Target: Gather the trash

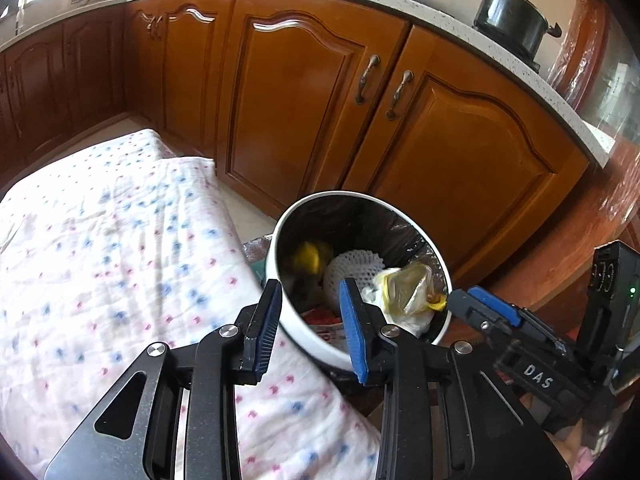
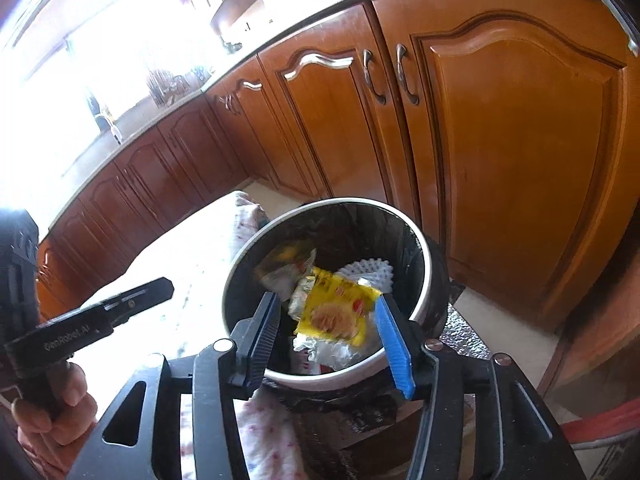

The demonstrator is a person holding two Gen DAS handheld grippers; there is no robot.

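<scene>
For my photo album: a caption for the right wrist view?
Open right gripper above white trash bin, yellow wrapper inside.

**Materials in your kitchen view**

You face glossy varnished wood cabinet doors [image 1: 304, 120] under a speckled stone-like countertop [image 1: 400, 4]. Your white bin [image 2: 332, 378] looks smooth, lined with shiny black plastic. Its yellow wrapper [image 2: 336, 304] is glossy. The dotted cloth [image 1: 120, 248] looks soft, matt, crinkled.

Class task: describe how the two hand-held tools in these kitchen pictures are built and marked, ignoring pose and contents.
Each tool is black metal with round silver pivot bolts and triangular cut-outs. The left tool and right tool both carry ribbed blue pads on their fingers. Seen from the other camera, the right tool's side reads "DAS" in white, and the left's reads "GenRobot.AI". No cables or sleeves show.
</scene>
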